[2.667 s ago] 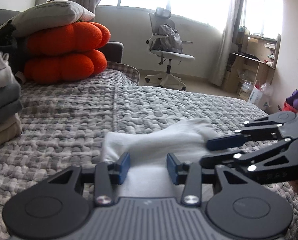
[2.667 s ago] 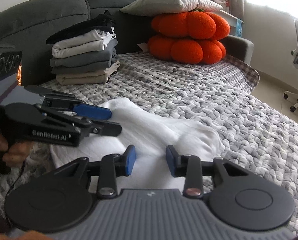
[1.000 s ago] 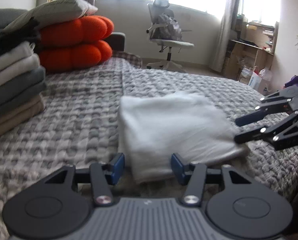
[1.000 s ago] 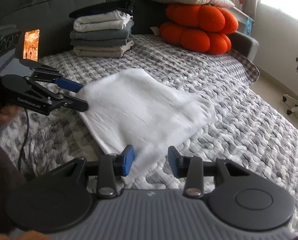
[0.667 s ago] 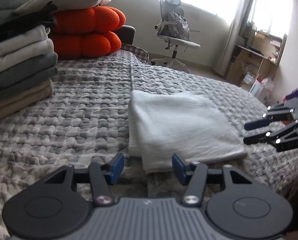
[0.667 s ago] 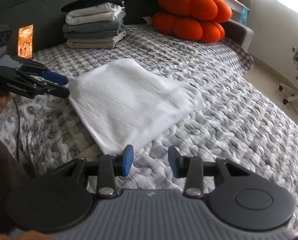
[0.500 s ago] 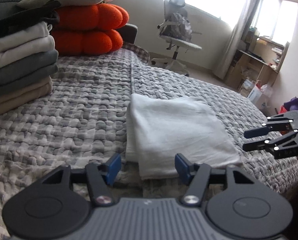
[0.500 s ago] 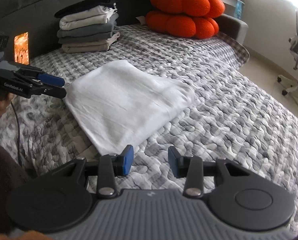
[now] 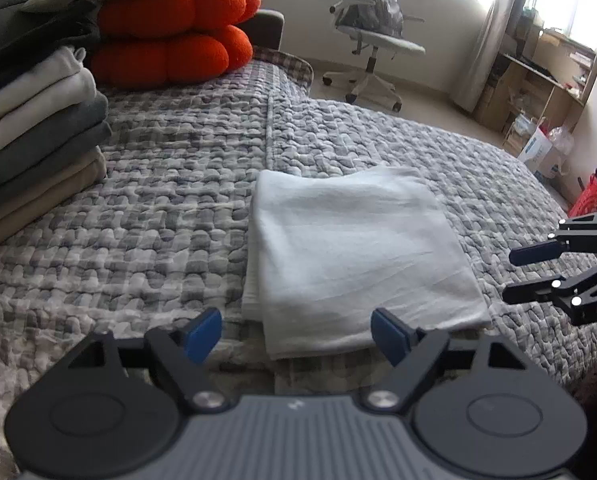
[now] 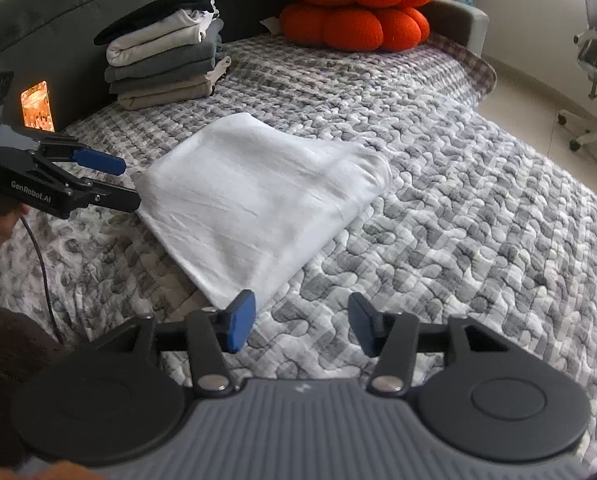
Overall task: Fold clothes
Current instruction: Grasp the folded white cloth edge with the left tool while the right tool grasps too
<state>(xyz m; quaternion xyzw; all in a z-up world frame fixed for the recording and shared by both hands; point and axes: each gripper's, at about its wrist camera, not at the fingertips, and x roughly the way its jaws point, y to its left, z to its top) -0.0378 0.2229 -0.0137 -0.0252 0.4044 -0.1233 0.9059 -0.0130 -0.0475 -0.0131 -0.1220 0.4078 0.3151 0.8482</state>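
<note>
A white garment [image 9: 350, 256] lies folded flat on the grey quilted bed [image 9: 178, 208]; it also shows in the right wrist view [image 10: 254, 196]. My left gripper [image 9: 296, 334] is open and empty, just short of the garment's near edge. It also shows in the right wrist view [image 10: 126, 184] at the garment's left corner. My right gripper [image 10: 300, 324] is open and empty, just off the garment's near corner. In the left wrist view it [image 9: 514, 274] hovers to the right of the garment.
A stack of folded clothes [image 10: 166, 64] sits at the head of the bed, also in the left wrist view [image 9: 30, 140]. Orange cushions [image 10: 358, 8] with a pillow on top lie behind. An office chair [image 9: 374, 40] and a desk [image 9: 538, 84] stand beyond the bed.
Both grippers have drawn back from the folded white garment and risen a little. The jaws of both have opened wider. The garment lies still.
</note>
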